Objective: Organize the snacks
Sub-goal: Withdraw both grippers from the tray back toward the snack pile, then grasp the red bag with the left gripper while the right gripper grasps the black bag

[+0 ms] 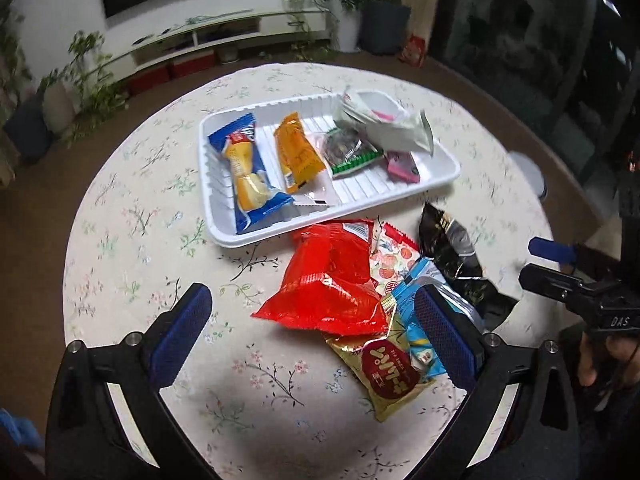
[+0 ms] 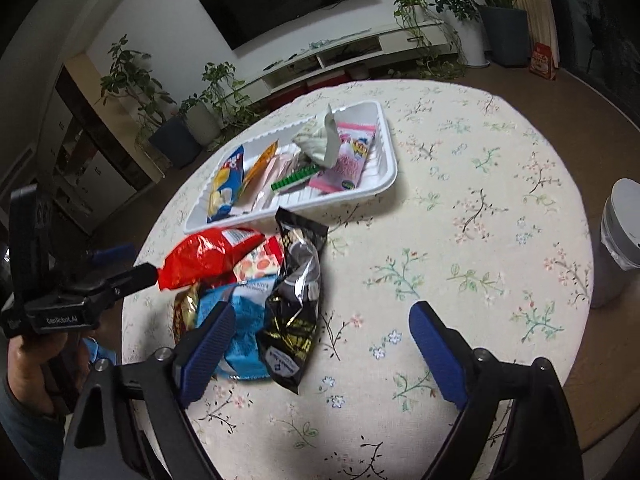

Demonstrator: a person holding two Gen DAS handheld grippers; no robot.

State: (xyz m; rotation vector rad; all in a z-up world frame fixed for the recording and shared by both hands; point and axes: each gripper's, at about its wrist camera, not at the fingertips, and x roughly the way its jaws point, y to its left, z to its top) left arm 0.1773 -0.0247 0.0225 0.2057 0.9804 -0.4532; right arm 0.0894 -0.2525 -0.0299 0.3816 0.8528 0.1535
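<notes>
A white tray (image 1: 448, 178) on the round table holds a blue-and-yellow pack (image 1: 248, 172), an orange pack (image 1: 296, 152), a green-edged pack (image 1: 350, 150), a pink pack (image 1: 402, 164) and a white wrapper (image 1: 384, 124). In front of it lies a pile: a red bag (image 1: 332, 280), a gold pack (image 1: 388, 364), a light blue pack (image 2: 244, 328), a fruit-print pack (image 1: 394, 258) and a black bag (image 2: 298, 280). My left gripper (image 1: 316, 336) is open and empty just before the red bag. My right gripper (image 2: 320, 348) is open and empty, beside the black bag.
The table has a floral cloth (image 2: 460, 240). A white bin (image 2: 620, 236) stands at its right edge. A TV, a low white cabinet and potted plants are beyond the table. A red box (image 2: 543, 62) stands on the floor.
</notes>
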